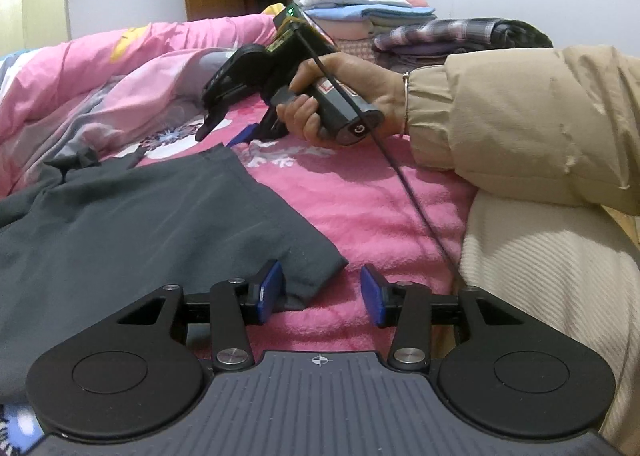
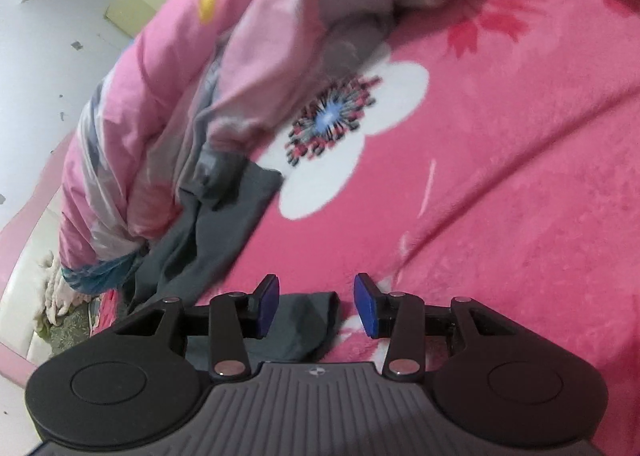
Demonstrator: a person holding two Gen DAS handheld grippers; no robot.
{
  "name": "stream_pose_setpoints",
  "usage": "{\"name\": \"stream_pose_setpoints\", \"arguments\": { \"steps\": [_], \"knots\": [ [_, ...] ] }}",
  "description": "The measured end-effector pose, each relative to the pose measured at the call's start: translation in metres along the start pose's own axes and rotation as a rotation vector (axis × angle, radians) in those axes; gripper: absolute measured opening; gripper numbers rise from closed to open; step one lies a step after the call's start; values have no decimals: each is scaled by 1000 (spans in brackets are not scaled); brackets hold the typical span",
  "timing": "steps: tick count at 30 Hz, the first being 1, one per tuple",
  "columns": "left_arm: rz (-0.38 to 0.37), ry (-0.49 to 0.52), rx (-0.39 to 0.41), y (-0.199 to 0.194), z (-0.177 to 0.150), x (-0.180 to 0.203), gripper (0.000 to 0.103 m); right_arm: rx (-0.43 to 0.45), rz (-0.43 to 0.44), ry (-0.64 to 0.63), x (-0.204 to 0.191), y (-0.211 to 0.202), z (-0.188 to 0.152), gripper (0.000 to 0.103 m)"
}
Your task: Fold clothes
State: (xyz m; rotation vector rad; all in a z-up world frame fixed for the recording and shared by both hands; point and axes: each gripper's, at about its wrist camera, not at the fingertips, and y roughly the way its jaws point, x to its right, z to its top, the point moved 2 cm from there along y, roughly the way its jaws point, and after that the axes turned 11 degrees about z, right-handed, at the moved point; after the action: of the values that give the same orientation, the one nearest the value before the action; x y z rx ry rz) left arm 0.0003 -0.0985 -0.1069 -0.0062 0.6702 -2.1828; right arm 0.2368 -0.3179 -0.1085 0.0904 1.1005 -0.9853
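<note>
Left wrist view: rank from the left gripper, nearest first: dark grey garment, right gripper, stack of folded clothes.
1. Dark grey garment: a corner lies between the open pads of the left gripper.
2. Right gripper: mid-bed, above the garment's far edge.
3. Stack of folded clothes: far back, by the wall.

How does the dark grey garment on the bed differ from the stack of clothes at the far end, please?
The dark grey garment lies spread flat and unfolded on the pink blanket, while the stack of clothes is already folded and piled up. The garment is one plain dark piece; the stack mixes pale blue, white and plaid pieces. The garment lies right by the left gripper; the stack sits far back. Both rest on the bed.
</note>
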Motion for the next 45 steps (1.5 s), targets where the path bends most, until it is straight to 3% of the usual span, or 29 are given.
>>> {"name": "stream_pose_setpoints", "arguments": {
  "steps": [9, 11, 13, 16, 18, 19, 20, 27, 36, 45],
  "knots": [
    [-17, -8, -14, -1, 0, -7, 43, -52, -11, -18, -8, 3, -8, 46],
    [-15, -13, -15, 1, 1, -7, 39, -56, -4, -20, -9, 6, -7, 46],
    [-10, -23, -18, 3, 3, -9, 27, -55, 2, -27, -9, 7, -7, 46],
    [-15, -53, -27, 3, 6, -13, 11, -45, -6, -54, -10, 6, -10, 35],
    [-20, -72, -33, 3, 8, -15, 5, -41, -11, -64, -9, 6, -11, 22],
    [-22, -81, -33, 2, 9, -16, 2, -39, -14, -68, -9, 6, -11, 7],
    [-27, -92, -33, 1, 10, -17, 2, -38, -16, -72, -9, 6, -11, 2],
    [-111, -228, 2, -16, 21, -33, 1, 54, 35, -113, -22, -20, -10, 0],
    [-173, -239, 11, -28, 16, -31, 1, 90, 26, -115, -22, -49, -22, 0],
    [-210, -252, 7, -25, 11, -28, 1, 91, -50, -157, -21, -53, -33, 0]
  ]
}}
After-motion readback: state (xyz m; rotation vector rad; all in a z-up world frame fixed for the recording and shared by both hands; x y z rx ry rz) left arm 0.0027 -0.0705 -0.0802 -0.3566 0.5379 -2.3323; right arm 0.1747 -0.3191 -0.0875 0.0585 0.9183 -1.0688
